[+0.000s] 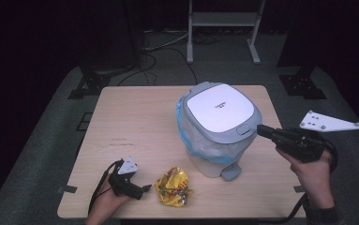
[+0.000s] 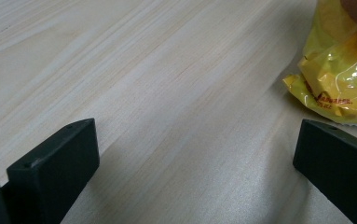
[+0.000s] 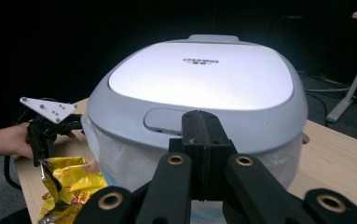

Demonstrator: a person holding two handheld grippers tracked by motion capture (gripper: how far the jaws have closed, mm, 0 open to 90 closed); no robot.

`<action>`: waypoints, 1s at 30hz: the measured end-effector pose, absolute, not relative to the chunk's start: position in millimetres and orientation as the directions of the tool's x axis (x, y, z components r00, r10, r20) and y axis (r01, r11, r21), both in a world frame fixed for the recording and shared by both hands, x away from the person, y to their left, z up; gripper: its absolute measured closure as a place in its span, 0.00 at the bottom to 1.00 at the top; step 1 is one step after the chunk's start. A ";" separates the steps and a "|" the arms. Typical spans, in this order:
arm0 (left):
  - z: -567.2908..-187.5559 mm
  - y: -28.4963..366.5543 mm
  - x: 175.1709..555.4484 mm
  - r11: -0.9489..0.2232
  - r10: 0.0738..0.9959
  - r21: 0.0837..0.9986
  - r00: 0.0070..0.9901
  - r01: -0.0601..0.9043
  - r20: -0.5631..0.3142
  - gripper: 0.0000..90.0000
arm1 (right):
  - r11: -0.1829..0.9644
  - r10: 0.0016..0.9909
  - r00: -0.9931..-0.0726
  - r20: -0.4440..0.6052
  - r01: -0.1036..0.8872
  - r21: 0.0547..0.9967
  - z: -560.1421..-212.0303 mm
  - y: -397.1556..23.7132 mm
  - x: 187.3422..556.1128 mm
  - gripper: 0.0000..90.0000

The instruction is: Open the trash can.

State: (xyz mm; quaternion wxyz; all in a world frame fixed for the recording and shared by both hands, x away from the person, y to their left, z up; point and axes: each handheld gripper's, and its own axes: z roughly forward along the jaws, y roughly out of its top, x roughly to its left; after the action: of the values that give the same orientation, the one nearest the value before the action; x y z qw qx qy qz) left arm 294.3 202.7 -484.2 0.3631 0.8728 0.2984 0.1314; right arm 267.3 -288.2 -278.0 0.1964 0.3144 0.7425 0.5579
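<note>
Resting low at the front left corner of the table [image 1: 135, 108], the left gripper [image 1: 145, 188] points rightward toward the yellow snack bag [image 1: 173, 187], which lies crumpled near the front edge, just beside that gripper. Left gripper view: its two black jaws stand wide apart over bare wood, nothing between them; the snack bag sits ahead of the right-hand jaw, close to its tip, contact not clear. Bag foil is creased, with red print along one fold. White pedal bin [image 1: 217, 129] stands upright toward the right half of the table, nearer the right edge than the left, its grey-rimmed lid [image 1: 219, 110] down and flat. Clear liner with a blue hem hangs out below the lid rim, all round the visible side. Grey foot pedal [image 1: 231, 172] sticks out at the bin's base, facing the front edge. Right gripper [image 1: 260, 130] is held off the right edge, raised to lid height, tips aimed at the front button [image 1: 243, 130] on the lid rim. Right gripper view: jaws pressed together, holding nothing, tips just before the button recess; touching or a hair short, cannot tell. Bag and bin sit near each other, apart.
</note>
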 end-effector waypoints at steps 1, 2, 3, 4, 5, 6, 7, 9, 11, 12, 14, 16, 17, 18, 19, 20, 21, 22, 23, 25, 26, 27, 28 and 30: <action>-484.2 202.7 294.3 -0.558 0.616 0.712 0.787 0.425 0.013 0.00 | 0.182 0.684 -0.727 0.056 0.244 0.952 -277.6 -286.5 268.2 1.00; -484.1 202.7 294.3 -0.559 0.616 0.712 0.788 0.425 0.013 0.00 | 0.184 0.681 -0.730 0.054 0.242 0.953 -277.2 -284.9 269.0 1.00; -484.1 202.7 294.3 -0.559 0.616 0.712 0.788 0.425 0.013 0.00 | 0.184 0.681 -0.730 0.054 0.242 0.953 -277.2 -284.9 269.0 1.00; -484.2 202.7 294.3 -0.558 0.616 0.712 0.787 0.425 0.013 0.00 | 0.187 0.676 -0.735 0.052 0.239 0.953 -276.6 -281.2 271.1 1.00; -484.2 202.7 294.3 -0.558 0.616 0.712 0.787 0.425 0.013 0.00 | 0.187 0.676 -0.735 0.052 0.239 0.953 -276.6 -281.2 271.1 1.00; -484.2 202.7 294.3 -0.558 0.616 0.712 0.787 0.425 0.013 0.00 | 0.189 0.673 -0.738 0.052 0.239 0.952 -276.4 -278.3 272.4 1.00; -484.1 202.7 294.3 -0.559 0.616 0.712 0.787 0.425 0.013 0.00 | 0.192 0.669 -0.742 0.049 0.236 0.953 -276.3 -277.0 273.4 1.00; -484.1 202.8 294.3 -0.559 0.616 0.712 0.787 0.425 0.013 0.00 | 0.188 0.662 -0.747 0.051 0.232 0.954 -276.2 -275.6 274.4 1.00; -484.1 202.7 294.3 -0.559 0.616 0.712 0.788 0.425 0.013 0.00 | 0.189 0.659 -0.750 0.053 0.233 0.954 -275.9 -272.4 276.6 1.00; -484.1 202.7 294.3 -0.559 0.616 0.712 0.788 0.425 0.013 0.00 | 0.187 0.658 -0.751 0.055 0.233 0.954 -275.9 -271.2 277.6 1.00; -484.1 202.7 294.3 -0.558 0.616 0.712 0.787 0.425 0.013 0.00 | 0.192 0.655 -0.754 0.052 0.232 0.954 -276.1 -269.1 279.3 1.00; -484.2 202.7 294.3 -0.558 0.616 0.712 0.787 0.425 0.013 0.00 | 0.194 0.653 -0.755 0.052 0.233 0.953 -276.5 -266.8 280.9 1.00; -484.2 202.7 294.3 -0.558 0.616 0.712 0.787 0.425 0.013 0.00 | 0.194 0.653 -0.755 0.052 0.233 0.953 -276.5 -266.8 280.9 1.00; -484.1 202.7 294.3 -0.559 0.616 0.712 0.788 0.425 0.013 0.00 | 0.197 0.650 -0.758 0.053 0.235 0.952 -277.2 -264.4 282.4 1.00; -484.1 202.8 294.3 -0.559 0.616 0.712 0.788 0.425 0.013 0.00 | 0.200 0.649 -0.759 0.049 0.233 0.952 -277.4 -263.8 283.0 1.00; -484.2 202.7 294.3 -0.559 0.616 0.712 0.787 0.425 0.013 0.00 | 0.200 0.648 -0.760 0.050 0.234 0.952 -277.7 -262.7 283.5 1.00; -484.2 202.7 294.3 -0.559 0.616 0.712 0.787 0.425 0.013 0.00 | 0.200 0.648 -0.760 0.050 0.234 0.952 -277.7 -262.7 283.5 1.00; -484.1 202.7 294.3 -0.559 0.616 0.712 0.788 0.425 0.013 0.00 | 0.201 0.646 -0.762 0.050 0.232 0.952 -278.0 -260.9 284.8 1.00; -484.1 202.7 294.3 -0.559 0.616 0.712 0.787 0.425 0.013 0.00 | 0.201 0.646 -0.762 0.049 0.232 0.952 -278.1 -260.2 285.1 1.00; -484.2 202.7 294.3 -0.559 0.616 0.712 0.787 0.425 0.013 0.00 | 0.203 0.643 -0.764 0.048 0.230 0.952 -278.6 -258.8 286.2 1.00; -484.1 202.7 294.3 -0.559 0.616 0.712 0.788 0.425 0.013 0.00 | 0.203 0.643 -0.765 0.047 0.229 0.952 -278.6 -258.3 286.5 1.00; -484.2 202.7 294.3 -0.559 0.616 0.712 0.788 0.425 0.013 0.00 | 0.205 0.643 -0.764 0.045 0.228 0.952 -278.5 -257.8 286.5 1.00; -484.2 202.7 294.3 -0.559 0.616 0.712 0.788 0.425 0.013 0.00 | 0.206 0.644 -0.764 0.044 0.228 0.952 -278.4 -257.3 286.3 1.00; -484.2 202.7 294.3 -0.559 0.616 0.712 0.788 0.425 0.013 0.00 | 0.209 0.645 -0.763 0.039 0.225 0.952 -278.5 -256.7 286.0 1.00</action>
State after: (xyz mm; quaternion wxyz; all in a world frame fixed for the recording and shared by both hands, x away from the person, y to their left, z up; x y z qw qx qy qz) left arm 294.3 202.7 -484.2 0.3630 0.8729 0.2982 0.1316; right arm 286.0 -256.7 -278.5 0.1877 0.2883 0.7544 0.5590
